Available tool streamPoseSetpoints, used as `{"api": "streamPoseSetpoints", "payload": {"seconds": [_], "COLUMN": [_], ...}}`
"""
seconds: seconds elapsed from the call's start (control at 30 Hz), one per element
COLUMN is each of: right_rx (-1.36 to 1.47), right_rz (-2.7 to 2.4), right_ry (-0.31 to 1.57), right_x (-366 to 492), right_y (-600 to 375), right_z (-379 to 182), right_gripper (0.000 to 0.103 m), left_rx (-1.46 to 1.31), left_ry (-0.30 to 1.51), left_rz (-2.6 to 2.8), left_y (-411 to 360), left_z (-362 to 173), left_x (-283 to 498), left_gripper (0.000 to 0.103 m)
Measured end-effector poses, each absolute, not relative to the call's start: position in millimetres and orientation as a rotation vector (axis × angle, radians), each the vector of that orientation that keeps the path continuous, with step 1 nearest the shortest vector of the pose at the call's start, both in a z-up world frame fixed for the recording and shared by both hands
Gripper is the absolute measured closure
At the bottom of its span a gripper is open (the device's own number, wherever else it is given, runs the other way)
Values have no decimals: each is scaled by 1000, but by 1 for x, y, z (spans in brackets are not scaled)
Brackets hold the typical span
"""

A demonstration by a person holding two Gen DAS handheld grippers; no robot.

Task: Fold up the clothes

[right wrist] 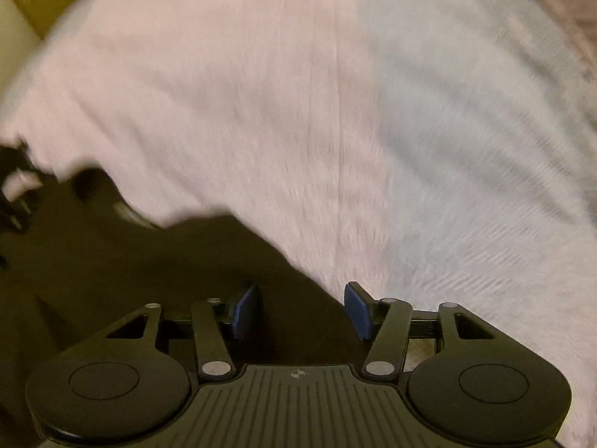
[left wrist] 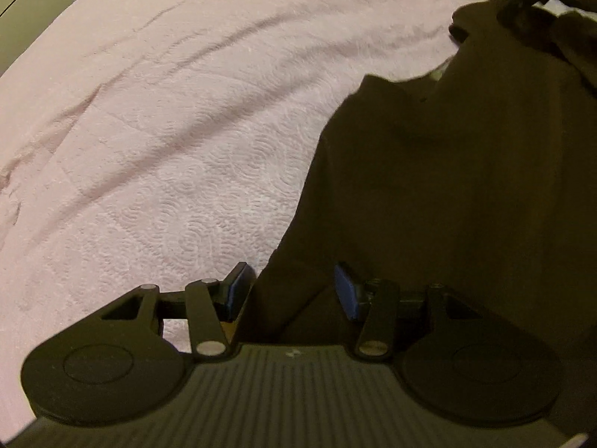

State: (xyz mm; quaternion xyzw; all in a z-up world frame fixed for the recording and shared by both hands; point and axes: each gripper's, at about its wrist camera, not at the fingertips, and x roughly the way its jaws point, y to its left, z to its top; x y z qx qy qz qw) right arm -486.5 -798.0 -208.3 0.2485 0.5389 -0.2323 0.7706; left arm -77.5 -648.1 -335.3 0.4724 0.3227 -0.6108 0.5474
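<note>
Dark garment (left wrist: 447, 186) is being seen spread over the pink quilted bedspread (left wrist: 168, 130), filling the 1-to-5 o'clock part of the left wrist view and the 7-to-9 o'clock part of the right wrist view (right wrist: 149, 261).

Left gripper (left wrist: 294, 291): blue pads are being held spread, with a fabric edge lying in the gap; no pinch is being made. Right gripper (right wrist: 302, 310): pads likewise spread, dark cloth between and under them, not clamped.

Risks, as judged:
- If the pads are closed here, more than one layer, or the bedspread with it, could be caught, because the cloth edges are hard to separate in this dim light.
- A shallow bite at the edge could be lost on lifting, since the fabric looks limp.
- The right view is being smeared by motion; a grab made at speed could be misplaced.

Hidden or unclear: garment type and fold state cannot be told. The object at 1 o'clock in the left view is cut off. A pale patch at 9 o'clock in the right view cannot be identified.
</note>
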Motion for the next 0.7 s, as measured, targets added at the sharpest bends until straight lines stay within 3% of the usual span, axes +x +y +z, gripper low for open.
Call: {"api": "streamPoseSetpoints", "payload": {"seconds": [0.03,0.07,0.1,0.4,0.5,0.53,0.57,0.6,0.63,0.7], "right_rx": [507,471,457,365,273,242,212,181,151,114], "right_rz": [-485,-479,-482,-553,-557,-558,-559,-560,-568,-641], "right_ry": [1188,1190,1191,900,836,814,793,771,758,786], "right_x": [-484,-485,-486,-503,-459,-445,-430,-416,-402,-384], "right_y": [-793,-787,-780,-778,-801,-809,-816,-824,-829,-819], "right_z": [-212,-210,-204,-55,-48,-45,-43,-41,-40,-49], "right_gripper": [62,78,96,97,96,96,96,92,69,40], "left_rx": [1106,1087,1066,725,680,656,638,622,606,573], "left_ry": [785,779,768,643,603,600,622,646,672,723], "left_rz": [-1449,-1434,-1417,-1256,-1177,-1134,-1071,-1005,-964,-890], "left_y": [-646,-643,-639,-610,-632,-641,-648,-656,-655,-652], "left_z": [-333,-326,-318,-175,-160,-160,-162,-165,-168,-174], "left_x": [-78,-78,-78,-17,13,24,34,44,48,55], "left_gripper": [94,101,102,102,101,100,91,84,69,66]}}
